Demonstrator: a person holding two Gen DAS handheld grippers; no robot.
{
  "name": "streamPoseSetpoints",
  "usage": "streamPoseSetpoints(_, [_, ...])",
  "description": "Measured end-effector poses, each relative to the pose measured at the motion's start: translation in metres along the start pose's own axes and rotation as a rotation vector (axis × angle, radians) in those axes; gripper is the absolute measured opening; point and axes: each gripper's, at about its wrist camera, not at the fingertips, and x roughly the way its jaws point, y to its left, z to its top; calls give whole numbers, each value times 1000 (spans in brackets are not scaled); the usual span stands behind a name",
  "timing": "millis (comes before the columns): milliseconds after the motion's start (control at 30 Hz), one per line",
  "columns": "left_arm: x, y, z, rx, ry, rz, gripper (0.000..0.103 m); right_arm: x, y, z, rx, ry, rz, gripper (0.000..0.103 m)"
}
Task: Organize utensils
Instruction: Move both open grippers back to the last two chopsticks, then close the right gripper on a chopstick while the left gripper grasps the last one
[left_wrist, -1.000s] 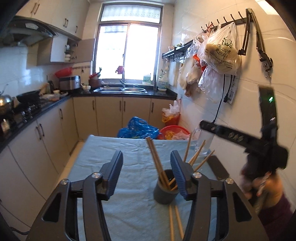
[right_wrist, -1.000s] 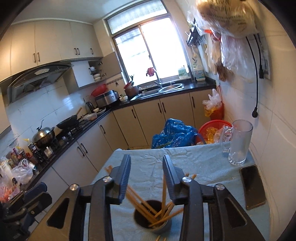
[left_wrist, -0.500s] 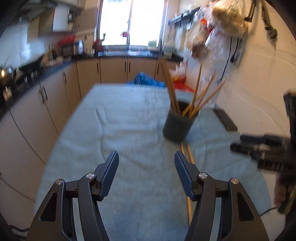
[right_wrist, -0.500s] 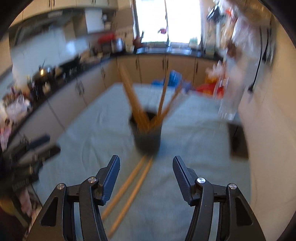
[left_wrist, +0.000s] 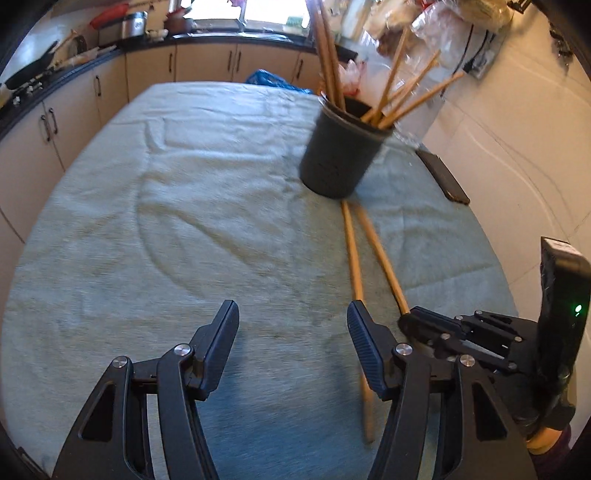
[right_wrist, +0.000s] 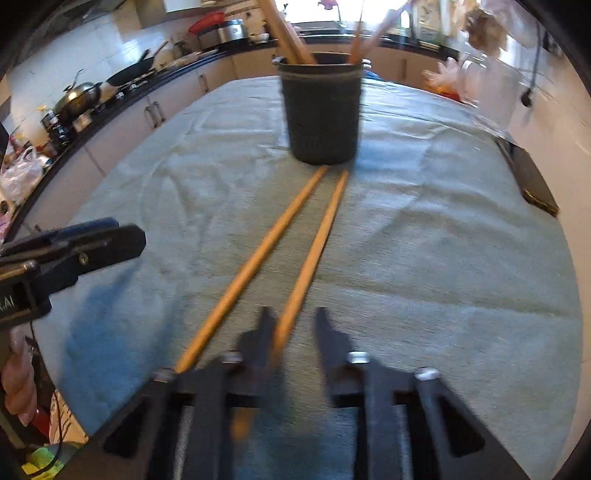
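Pale blue-green towelling cloth (left_wrist: 184, 221) covers the whole table, with soft wrinkles in it. Around the table is a narrow kitchen: beige cabinets (left_wrist: 207, 66) under a black counter (right_wrist: 122, 96), a bright window at the far end, and a white tiled wall (left_wrist: 517, 166) on the right. On the counter stand a dark wok (right_wrist: 129, 74) and a steel pot (right_wrist: 79, 96). A dark phone (left_wrist: 443, 177) lies flat near the wall edge of the cloth.

A dark grey round holder (left_wrist: 340, 162) stands upright on the cloth. It holds several wooden chopsticks (left_wrist: 328, 55) that lean outwards in different directions. Behind it is a clear glass (right_wrist: 491, 88), too blurred to tell more.

Two long chopsticks of light brown wood lie loose on the cloth, almost parallel, with their thin ends just beside the foot of the holder. The left chopstick (left_wrist: 352, 258) lies free. The right chopstick (left_wrist: 380, 258) runs with its thick end into the right gripper (right_wrist: 293, 314), whose jaws have just been closing; they are clenched on it, though its own view is blurred. The left gripper (left_wrist: 292, 308) is released, its jaws apart over bare cloth with nothing between them.
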Motion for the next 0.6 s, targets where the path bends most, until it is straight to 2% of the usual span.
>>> streamPoseSetpoints(200, [35,-36,5,89,60,-5,60,-19,-32,-11,99,-6,-22,8])
streamPoseSetpoints(233, [40,-41,7,101,68,-4,55,-23,-36,-14,112,-2,-25,8])
streamPoseSetpoints(300, [51,-50,9,121,97,-5,39,-28,-42,-20,130,6,-24,8])
streamPoseSetpoints(333, [57,-53,10,124,113,1,27,-30,-44,-23,136,9,-25,8])
streamPoseSetpoints(433, [62,-55,13,125,102,30,8,-34,-46,-30,142,11,-27,8])
streamPoseSetpoints(600, [51,-37,4,27,132,-11,7,-43,-52,-40,147,15,-37,8])
